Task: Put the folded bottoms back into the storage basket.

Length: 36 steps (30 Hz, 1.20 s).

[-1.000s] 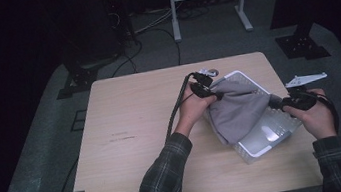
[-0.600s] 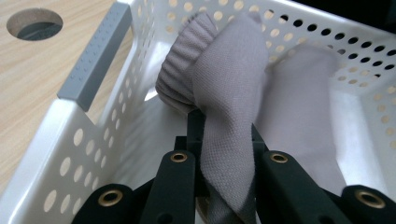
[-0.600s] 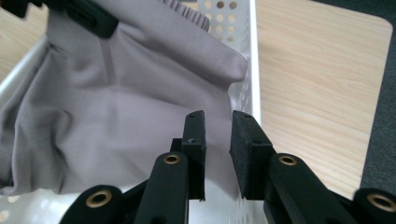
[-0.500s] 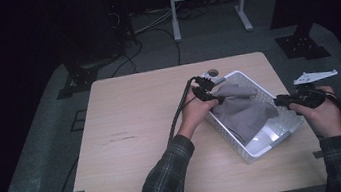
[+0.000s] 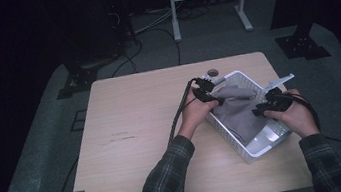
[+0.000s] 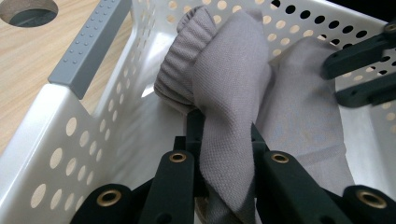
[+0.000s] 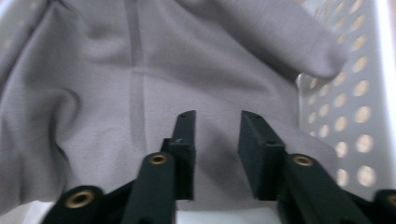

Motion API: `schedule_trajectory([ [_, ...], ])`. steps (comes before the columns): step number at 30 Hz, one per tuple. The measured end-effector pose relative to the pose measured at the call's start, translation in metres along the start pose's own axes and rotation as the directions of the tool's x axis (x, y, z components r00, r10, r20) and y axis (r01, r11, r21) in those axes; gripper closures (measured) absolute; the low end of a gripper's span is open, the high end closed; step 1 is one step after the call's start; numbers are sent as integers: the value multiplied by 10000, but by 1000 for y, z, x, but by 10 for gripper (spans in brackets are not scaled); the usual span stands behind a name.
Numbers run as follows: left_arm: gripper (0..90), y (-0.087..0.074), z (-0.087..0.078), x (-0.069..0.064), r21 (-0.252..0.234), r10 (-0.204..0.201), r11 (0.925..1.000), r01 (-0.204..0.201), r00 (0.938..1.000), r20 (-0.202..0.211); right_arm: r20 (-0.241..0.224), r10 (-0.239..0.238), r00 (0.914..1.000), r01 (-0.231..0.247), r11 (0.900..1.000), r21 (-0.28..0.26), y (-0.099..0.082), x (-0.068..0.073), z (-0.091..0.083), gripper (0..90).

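The left tongs (image 6: 224, 154) are clamping a fold of the grey cloth (image 6: 233, 84) just inside the basket (image 6: 56, 140), near its grey handle (image 6: 88, 42). The right tongs (image 7: 217, 140) have just been opening; they are standing apart over the cloth at the basket's opposite side, with nothing pinched between them.

The risk, as I judge it: the left tongs are holding only a narrow fold, so a pull upward could be dragging the cloth back out of the basket, or the ribbed cuff (image 6: 180, 70) could be snagging on the perforated wall. If the left tongs lift while gripping, the light basket may be tipping or sliding on the desk (image 5: 132, 126).

The cloth is lying mostly inside the basket, bunched between the two tongs, its cuff leaning against the basket's far wall.
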<state>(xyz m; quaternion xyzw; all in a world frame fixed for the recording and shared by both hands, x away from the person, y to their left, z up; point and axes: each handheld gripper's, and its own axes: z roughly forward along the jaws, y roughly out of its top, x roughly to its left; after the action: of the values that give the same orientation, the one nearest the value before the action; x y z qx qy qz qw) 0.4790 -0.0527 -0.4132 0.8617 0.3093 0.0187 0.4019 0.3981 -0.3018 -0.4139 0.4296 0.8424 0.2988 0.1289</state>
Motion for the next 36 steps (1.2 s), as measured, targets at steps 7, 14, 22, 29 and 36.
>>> schedule_trajectory([
  [7, 793, -1, 2, 0, 111, 105, 9999, -104, 9999, -18, 531, -349, 9980, 251, 9842, 1755, 11, 4, 19, 658],
  [14, 788, -2, 3, 0, 192, 186, 9996, -184, 9998, -57, 232, -321, 9992, 227, 9446, 3274, 8, 5, 33, 704],
  [22, 763, -4, 5, -1, 436, 470, 9980, -456, 9984, -306, -72, 7, 10000, 22, 9200, 3919, -1, 4, 25, 720],
  [29, 614, -3, 5, -3, 594, 893, 9948, -832, 9900, -1089, -173, 33, 9998, 36, 9234, 3839, -7, 3, 18, 693],
  [36, 428, 4, -17, 1, 153, 1092, 9940, -1082, 9808, -1616, -107, 372, 9992, -351, 9877, 1523, -7, -2, -7, 579],
])
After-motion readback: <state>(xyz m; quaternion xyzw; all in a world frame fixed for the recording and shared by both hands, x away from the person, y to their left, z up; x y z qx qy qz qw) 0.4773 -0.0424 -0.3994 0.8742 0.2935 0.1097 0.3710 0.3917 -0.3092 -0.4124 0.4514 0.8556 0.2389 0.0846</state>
